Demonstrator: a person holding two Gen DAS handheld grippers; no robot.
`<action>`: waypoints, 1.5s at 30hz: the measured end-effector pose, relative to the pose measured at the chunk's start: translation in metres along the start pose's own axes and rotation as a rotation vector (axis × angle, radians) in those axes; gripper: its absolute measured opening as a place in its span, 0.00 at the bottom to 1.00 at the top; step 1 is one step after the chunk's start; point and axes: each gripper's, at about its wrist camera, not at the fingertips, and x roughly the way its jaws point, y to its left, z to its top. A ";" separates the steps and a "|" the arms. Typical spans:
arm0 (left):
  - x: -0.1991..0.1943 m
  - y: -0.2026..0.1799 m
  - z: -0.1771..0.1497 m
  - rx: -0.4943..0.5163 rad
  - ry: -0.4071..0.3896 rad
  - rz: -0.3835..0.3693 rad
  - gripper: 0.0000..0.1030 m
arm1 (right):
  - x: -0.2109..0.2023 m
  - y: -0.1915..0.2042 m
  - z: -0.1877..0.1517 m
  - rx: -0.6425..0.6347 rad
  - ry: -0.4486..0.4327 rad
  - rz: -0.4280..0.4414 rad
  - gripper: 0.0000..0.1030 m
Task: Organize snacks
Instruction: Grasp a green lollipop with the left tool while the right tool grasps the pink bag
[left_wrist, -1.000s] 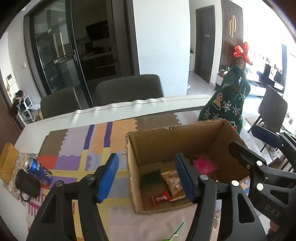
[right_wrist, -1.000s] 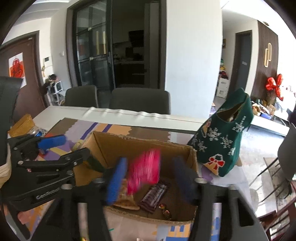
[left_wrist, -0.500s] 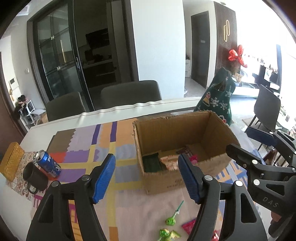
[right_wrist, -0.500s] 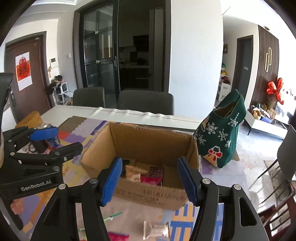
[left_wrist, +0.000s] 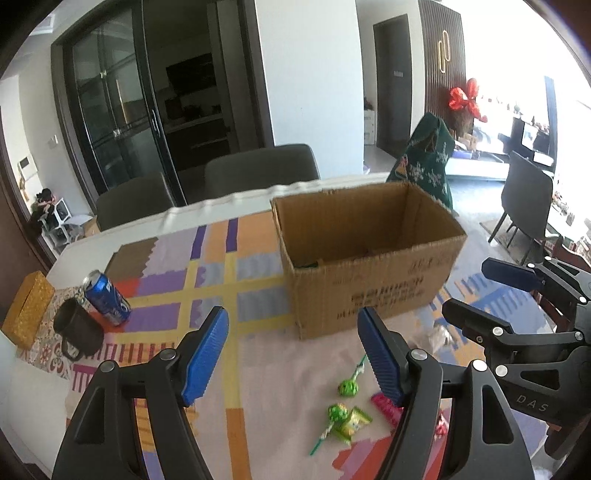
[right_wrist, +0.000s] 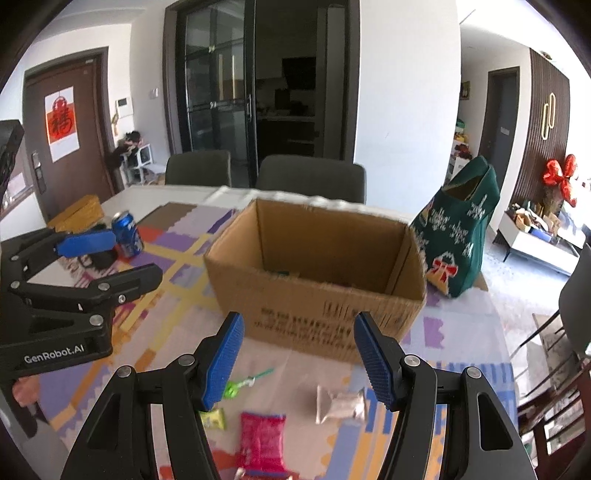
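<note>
Both jaws stand apart and empty, held back from the box (right_wrist: 314, 273), probably to choose among snacks lying below them: pink packet (right_wrist: 261, 439), pale packet (right_wrist: 340, 403), lollipops (left_wrist: 341, 406).

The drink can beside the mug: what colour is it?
The can is blue with white markings; the left wrist view shows it best.
</note>
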 end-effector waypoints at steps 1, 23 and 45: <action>0.000 0.000 -0.004 0.003 0.007 -0.003 0.70 | 0.001 0.002 -0.004 0.002 0.011 0.004 0.61; 0.042 -0.012 -0.080 0.085 0.186 -0.081 0.69 | 0.039 0.020 -0.083 0.017 0.255 0.064 0.61; 0.106 -0.022 -0.111 0.100 0.341 -0.191 0.57 | 0.089 0.031 -0.119 -0.002 0.407 0.074 0.61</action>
